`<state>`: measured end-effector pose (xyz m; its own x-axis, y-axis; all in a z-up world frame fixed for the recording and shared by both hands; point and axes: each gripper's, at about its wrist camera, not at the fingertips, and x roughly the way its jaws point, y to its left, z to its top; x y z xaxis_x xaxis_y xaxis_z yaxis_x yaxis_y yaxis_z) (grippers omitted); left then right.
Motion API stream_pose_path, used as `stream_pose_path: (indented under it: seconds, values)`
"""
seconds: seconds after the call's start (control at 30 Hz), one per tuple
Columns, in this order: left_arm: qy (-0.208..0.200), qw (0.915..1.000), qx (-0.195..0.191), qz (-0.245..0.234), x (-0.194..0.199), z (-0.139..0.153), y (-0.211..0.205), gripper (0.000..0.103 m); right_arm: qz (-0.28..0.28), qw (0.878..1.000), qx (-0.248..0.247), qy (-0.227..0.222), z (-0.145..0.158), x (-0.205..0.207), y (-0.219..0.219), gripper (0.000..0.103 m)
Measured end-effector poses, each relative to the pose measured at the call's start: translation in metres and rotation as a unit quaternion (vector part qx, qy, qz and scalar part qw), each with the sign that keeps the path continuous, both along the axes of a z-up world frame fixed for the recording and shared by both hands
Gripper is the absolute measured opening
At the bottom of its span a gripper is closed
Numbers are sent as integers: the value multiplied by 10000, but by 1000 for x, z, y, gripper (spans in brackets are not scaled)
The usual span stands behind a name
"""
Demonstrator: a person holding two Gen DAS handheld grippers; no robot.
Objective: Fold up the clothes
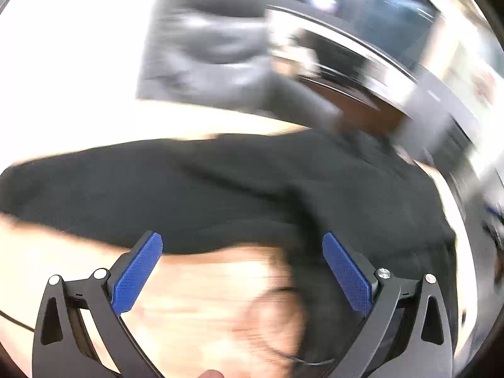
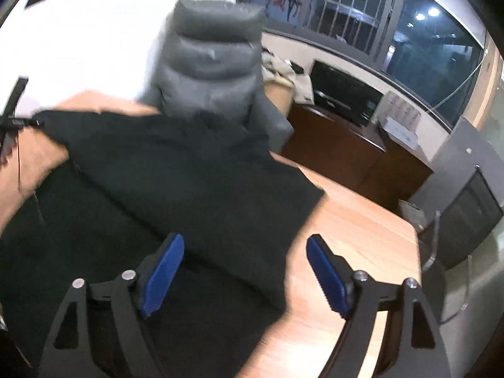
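A black, soft cloth garment [image 2: 176,189] is spread in loose folds on a light wooden table [image 2: 356,230], a grey padded chair [image 2: 208,60] beyond it. The left gripper [image 1: 242,252] and right gripper [image 2: 245,253] are held wide open above its near edge, gripping nothing.

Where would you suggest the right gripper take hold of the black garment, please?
Probably at the black garment's near right corner, coming in from the bare wooden table side: that edge lies flat and exposed just ahead of the open right gripper.
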<state>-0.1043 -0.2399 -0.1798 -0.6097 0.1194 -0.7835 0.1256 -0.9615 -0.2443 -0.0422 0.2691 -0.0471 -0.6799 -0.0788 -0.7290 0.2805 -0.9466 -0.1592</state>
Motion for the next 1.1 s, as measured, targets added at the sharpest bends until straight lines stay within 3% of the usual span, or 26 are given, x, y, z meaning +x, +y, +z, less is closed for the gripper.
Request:
stream_pose_path:
  seconds: [0.1,0.23,0.37,0.53,0.63,0.73,0.97,1.03,1.1]
  values:
    - [-70,9931,192,1151,5,0,-68,103,162,9990,-414,102,6,-28,-45,84]
    - [-443,9702,235,2371,-5,-25,-137,103,377,9955,-870,41,4,-38,-109,84]
    - [-676,9548,336,2876,-13,-45,-175,103,682,9927,-995,-20,-2,-32,-161,84]
    - [-711,9410,469,3276,-20,-56,-209,103,789,9916,-1021,-110,-13,-24,-190,84]
    - [-692,9352,606,3419,-22,-62,-221,103,727,9918,-1013,-285,-36,-51,-207,84]
    - [-668,9357,607,3409,-22,-67,-223,103,665,9917,-1005,-459,-59,-79,-224,84]
    - [-650,9460,-42,3174,-31,-58,-206,103,567,9909,-910,-813,-113,-136,-267,84]
    - [-483,9526,-122,3002,-27,-48,-201,103,605,9915,-785,-842,-129,-141,-283,84]
    - [-47,9690,-103,2466,-27,-28,-179,103,643,9919,-659,-870,-146,-147,-299,83]
